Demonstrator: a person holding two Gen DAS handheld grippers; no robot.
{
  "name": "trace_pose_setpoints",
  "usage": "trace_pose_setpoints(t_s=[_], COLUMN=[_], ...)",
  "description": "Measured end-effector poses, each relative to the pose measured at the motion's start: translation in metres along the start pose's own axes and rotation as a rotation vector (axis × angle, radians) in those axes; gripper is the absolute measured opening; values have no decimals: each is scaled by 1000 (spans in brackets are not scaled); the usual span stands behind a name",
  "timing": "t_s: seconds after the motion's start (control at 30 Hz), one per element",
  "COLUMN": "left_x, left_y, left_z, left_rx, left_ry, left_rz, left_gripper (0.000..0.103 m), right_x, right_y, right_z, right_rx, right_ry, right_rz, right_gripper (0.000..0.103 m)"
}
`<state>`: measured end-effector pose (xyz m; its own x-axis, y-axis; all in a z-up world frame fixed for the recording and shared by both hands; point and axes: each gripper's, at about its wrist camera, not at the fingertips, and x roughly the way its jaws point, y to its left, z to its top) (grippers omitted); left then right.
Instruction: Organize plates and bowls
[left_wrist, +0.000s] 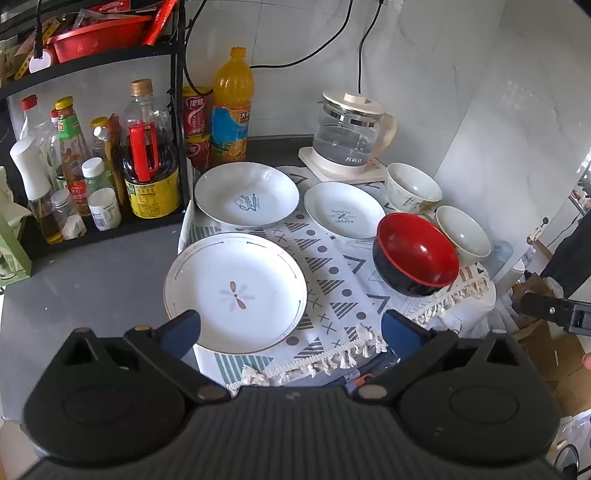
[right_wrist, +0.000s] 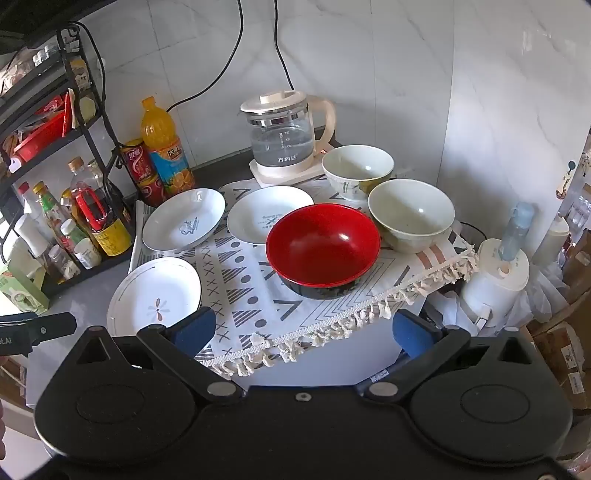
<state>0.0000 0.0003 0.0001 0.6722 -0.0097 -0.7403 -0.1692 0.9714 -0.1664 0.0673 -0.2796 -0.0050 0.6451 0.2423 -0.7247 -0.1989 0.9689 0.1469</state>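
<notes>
- Black left gripper (left_wrist: 291, 328) tilts down over the flower plate (left_wrist: 236, 291), jaws spread wide, empty
- Right gripper (right_wrist: 303, 328) angles down toward the red bowl (right_wrist: 323, 243), jaws spread, empty

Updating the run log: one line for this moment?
left tool open, empty | right tool open, empty | three plates, three bowls unstacked on cloth

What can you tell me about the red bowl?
The red bowl is glossy red inside and black outside, looking like smooth plastic or lacquer. It is round, deep and empty, and it stands upright on the patterned cloth near the fringed edge. From the right wrist view its rim hides part of a small white plate behind it, and a pale bowl sits close beside it. Neither tool touches it.
</notes>
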Motion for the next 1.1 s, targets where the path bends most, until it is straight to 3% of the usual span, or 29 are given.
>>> trace_pose_setpoints(t_s=[1.1], left_x=[-10], left_y=[-9], left_z=[-3], left_rx=[-12], left_ry=[-10], left_rz=[-1], left_gripper=[103], right_x=[-7], right_y=[-3], right_z=[-4], right_rx=[-25], right_ry=[-20], right_rz=[31], right_gripper=[103])
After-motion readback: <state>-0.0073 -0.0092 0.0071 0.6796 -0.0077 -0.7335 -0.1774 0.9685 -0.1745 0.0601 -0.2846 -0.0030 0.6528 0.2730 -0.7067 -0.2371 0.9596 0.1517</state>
